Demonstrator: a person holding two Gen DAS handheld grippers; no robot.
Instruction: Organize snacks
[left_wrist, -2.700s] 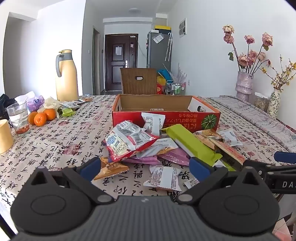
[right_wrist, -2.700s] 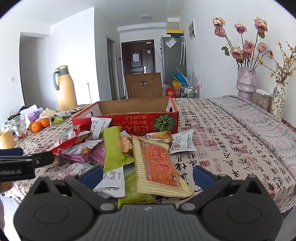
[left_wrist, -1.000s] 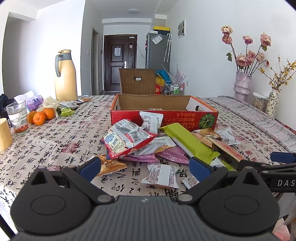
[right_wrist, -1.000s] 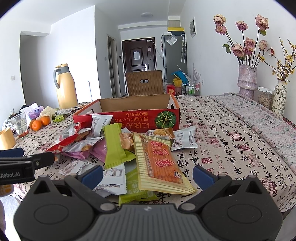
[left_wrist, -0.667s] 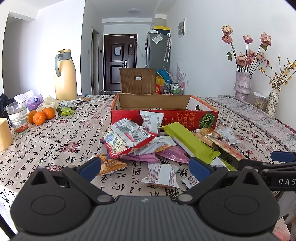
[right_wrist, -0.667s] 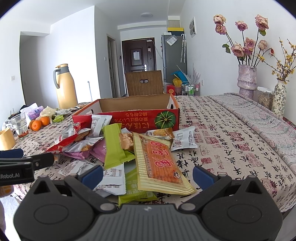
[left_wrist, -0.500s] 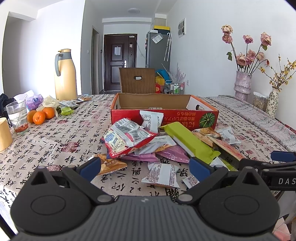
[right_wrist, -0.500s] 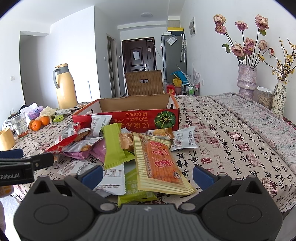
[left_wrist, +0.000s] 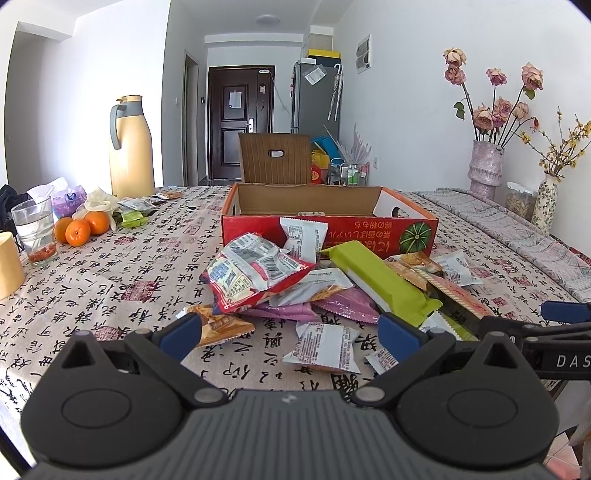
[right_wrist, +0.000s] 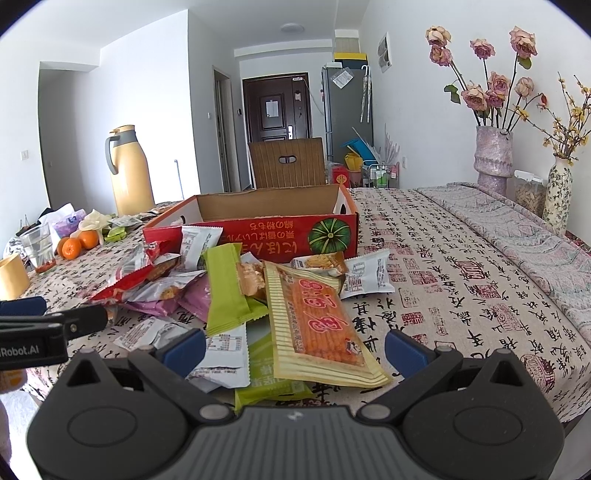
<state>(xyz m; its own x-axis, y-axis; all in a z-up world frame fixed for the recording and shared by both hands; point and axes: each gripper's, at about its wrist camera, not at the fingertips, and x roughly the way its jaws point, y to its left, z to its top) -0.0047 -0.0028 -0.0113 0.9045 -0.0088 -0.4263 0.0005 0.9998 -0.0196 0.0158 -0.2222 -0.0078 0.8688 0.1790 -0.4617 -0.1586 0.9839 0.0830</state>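
Left gripper (left_wrist: 290, 334), jaws wide and holding nothing, hangs low at 6 o'clock before the snacks (left_wrist: 325, 280), just as a second ago; right gripper (right_wrist: 295, 349), equally wide and bare, has not shifted either. With nothing moved, the pile lies heaped against the box (right_wrist: 258, 229) at 12 o'clock. By my judgement sorting has not started.

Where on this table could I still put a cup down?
Bare tablecloth lies right of the snack pile, toward the vases. Another patch sits between the pile and the oranges. In front of the red box it is crowded with packets.
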